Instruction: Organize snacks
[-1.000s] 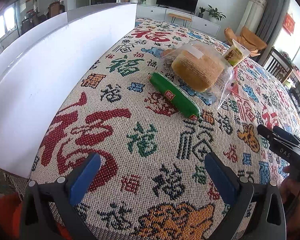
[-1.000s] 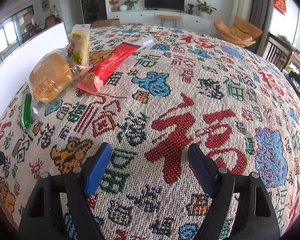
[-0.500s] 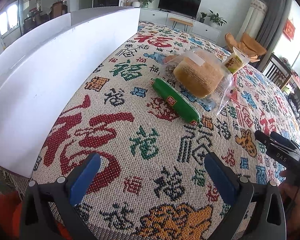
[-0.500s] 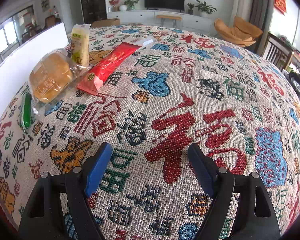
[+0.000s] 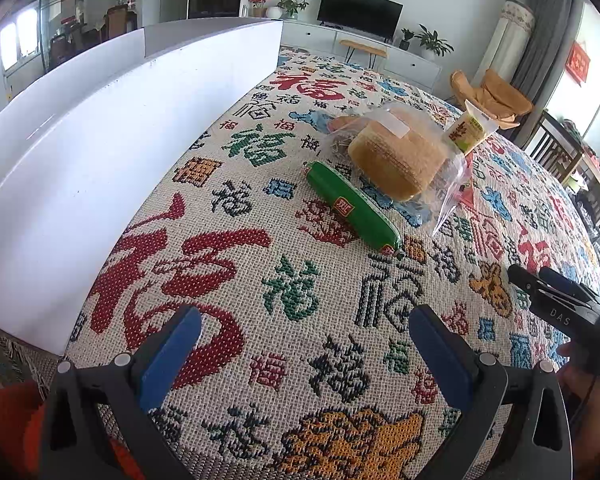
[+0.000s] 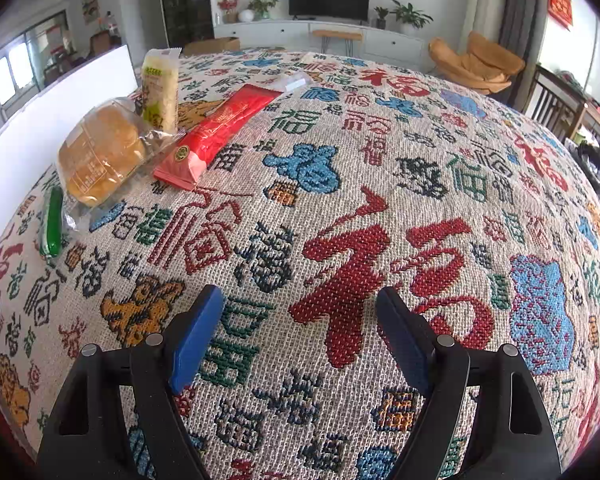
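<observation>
A green sausage stick (image 5: 352, 210) lies on the patterned cloth, next to a bagged bread bun (image 5: 398, 158) and a pale yellow-green snack packet (image 5: 470, 130). In the right wrist view the sausage (image 6: 52, 222), the bun (image 6: 100, 156), the packet (image 6: 160, 90) and a long red packet (image 6: 220, 132) lie at the far left. My left gripper (image 5: 306, 338) is open and empty, well short of the sausage. My right gripper (image 6: 298, 330) is open and empty over bare cloth, far from the snacks.
A long white box (image 5: 100, 148) stands along the table's left edge. The right gripper's body (image 5: 556, 300) shows at the right of the left wrist view. A clear wrapper (image 6: 296, 80) lies beyond the red packet. Chairs stand past the far right edge.
The left gripper has shifted slightly forward and left, so the snacks sit a little lower in its view. The right gripper has not moved.
</observation>
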